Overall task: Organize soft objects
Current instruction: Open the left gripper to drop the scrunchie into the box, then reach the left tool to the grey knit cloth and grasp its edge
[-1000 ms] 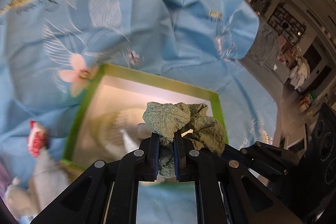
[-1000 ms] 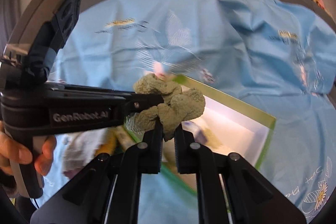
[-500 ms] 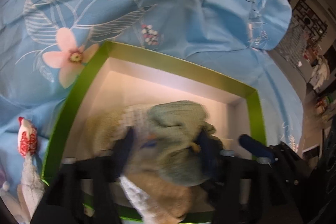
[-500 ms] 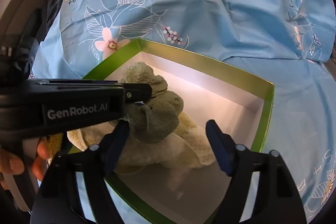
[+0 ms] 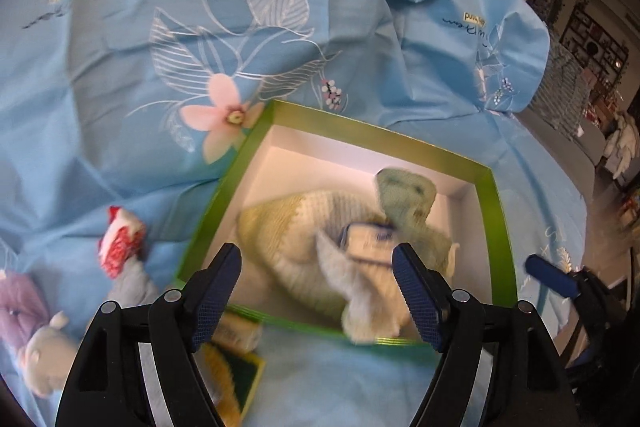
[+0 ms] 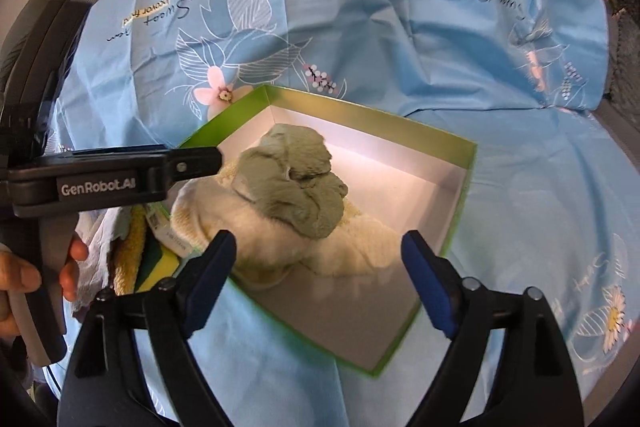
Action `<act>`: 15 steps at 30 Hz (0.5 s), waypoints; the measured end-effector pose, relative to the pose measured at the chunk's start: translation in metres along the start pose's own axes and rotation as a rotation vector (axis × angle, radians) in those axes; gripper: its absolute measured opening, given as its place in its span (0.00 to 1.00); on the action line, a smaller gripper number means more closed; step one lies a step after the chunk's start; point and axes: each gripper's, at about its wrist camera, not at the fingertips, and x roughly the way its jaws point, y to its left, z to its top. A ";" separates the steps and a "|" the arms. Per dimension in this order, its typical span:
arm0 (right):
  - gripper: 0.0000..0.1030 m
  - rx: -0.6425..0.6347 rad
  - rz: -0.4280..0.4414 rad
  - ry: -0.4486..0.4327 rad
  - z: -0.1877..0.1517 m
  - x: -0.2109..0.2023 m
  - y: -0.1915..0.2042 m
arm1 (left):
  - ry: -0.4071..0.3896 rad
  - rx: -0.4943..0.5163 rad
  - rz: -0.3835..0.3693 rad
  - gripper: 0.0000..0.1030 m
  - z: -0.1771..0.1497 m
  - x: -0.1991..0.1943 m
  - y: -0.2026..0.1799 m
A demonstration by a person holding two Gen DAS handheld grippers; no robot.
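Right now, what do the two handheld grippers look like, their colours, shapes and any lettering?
Both are black plastic tools with angular, cut-out arms, silver rivets, and two fingers tipped by dark blue textured pads. The right gripper and the left gripper look alike. In the right wrist view, the left one shows white "GenRobot.AI" lettering on its side and a grey pistol-style handle.

Green cloth [image 6: 296, 183] out of both tongs, now in box [image 6: 466, 163]

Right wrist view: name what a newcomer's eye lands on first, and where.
The green box sits mid-frame on the blue floral sheet. Inside it, a crumpled grey-green cloth lies on a cream towel. At the left, a hand holds the left tool beside the box.
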 end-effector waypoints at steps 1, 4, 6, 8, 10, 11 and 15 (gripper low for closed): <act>0.88 -0.008 -0.012 -0.011 -0.003 -0.008 0.003 | -0.007 -0.003 -0.002 0.81 -0.005 -0.006 0.002; 0.95 -0.037 -0.036 -0.038 -0.009 -0.025 0.012 | -0.019 -0.016 -0.007 0.85 -0.018 -0.020 0.009; 0.96 -0.058 -0.057 -0.056 -0.011 -0.036 0.020 | -0.031 -0.027 -0.004 0.85 -0.026 -0.030 0.013; 0.99 -0.076 -0.066 -0.073 -0.014 -0.047 0.027 | -0.038 -0.044 -0.004 0.85 -0.034 -0.041 0.020; 0.99 -0.089 -0.067 -0.089 -0.017 -0.059 0.036 | -0.051 -0.067 -0.009 0.85 -0.041 -0.054 0.027; 0.99 -0.096 -0.064 -0.094 -0.018 -0.064 0.040 | -0.058 -0.075 -0.009 0.85 -0.044 -0.059 0.030; 0.99 -0.129 -0.054 -0.113 -0.023 -0.081 0.060 | -0.088 -0.101 -0.005 0.86 -0.058 -0.083 0.045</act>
